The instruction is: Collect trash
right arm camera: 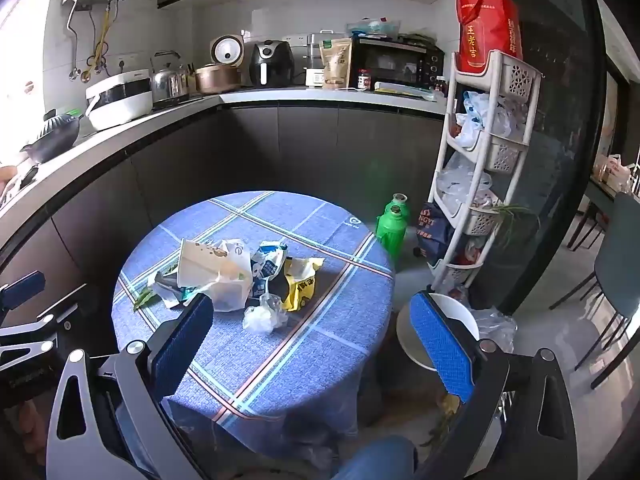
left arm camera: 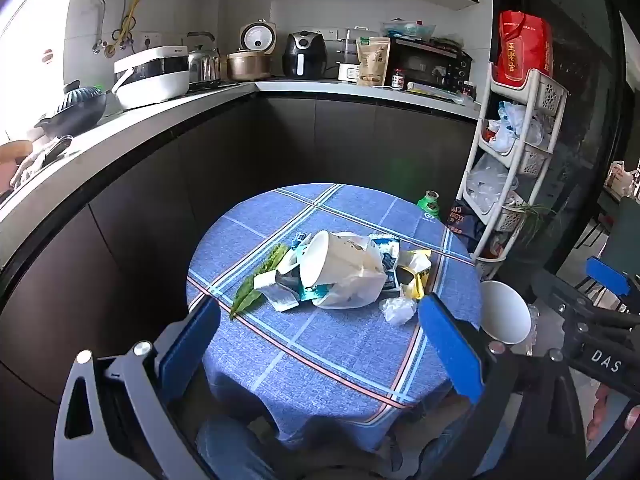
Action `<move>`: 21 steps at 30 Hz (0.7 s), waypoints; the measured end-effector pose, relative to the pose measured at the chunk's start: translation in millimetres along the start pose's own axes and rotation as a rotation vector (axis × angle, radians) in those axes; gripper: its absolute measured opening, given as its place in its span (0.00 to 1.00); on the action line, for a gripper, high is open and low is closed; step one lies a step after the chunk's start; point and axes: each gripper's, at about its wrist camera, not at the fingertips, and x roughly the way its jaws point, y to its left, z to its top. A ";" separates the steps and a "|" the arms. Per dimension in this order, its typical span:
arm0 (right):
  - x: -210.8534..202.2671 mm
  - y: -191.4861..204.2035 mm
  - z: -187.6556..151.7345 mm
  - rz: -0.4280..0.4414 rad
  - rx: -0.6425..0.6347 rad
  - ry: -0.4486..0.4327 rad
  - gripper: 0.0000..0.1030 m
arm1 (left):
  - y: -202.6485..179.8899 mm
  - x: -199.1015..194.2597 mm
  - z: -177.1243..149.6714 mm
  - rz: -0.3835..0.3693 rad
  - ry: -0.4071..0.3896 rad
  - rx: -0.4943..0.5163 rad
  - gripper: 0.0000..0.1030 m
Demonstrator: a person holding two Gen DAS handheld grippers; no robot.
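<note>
A heap of trash lies in the middle of the round blue checked table (left arm camera: 320,360). It holds a tipped white paper tub (left arm camera: 336,264) inside a thin plastic bag, a green leaf (left arm camera: 260,280), a yellow wrapper (left arm camera: 418,276), a blue-and-white packet (right arm camera: 268,264) and a crumpled clear plastic wad (right arm camera: 264,316). My left gripper (left arm camera: 320,306) hovers open above the table's near side, short of the heap. My right gripper (right arm camera: 312,302) is also open and holds nothing, with the wad just beyond its left finger.
A white round bin (right arm camera: 460,314) with a clear liner stands on the floor by the table's right side. Two green flasks (right arm camera: 394,224) and a white basket rack (right arm camera: 480,160) stand behind it. Dark cabinets under a counter crowded with appliances curve around the back and left.
</note>
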 end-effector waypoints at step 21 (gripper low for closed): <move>-3.1 4.0 0.9 -0.007 -0.006 -0.003 0.92 | -1.3 -4.9 3.1 -0.009 -0.001 -0.013 0.97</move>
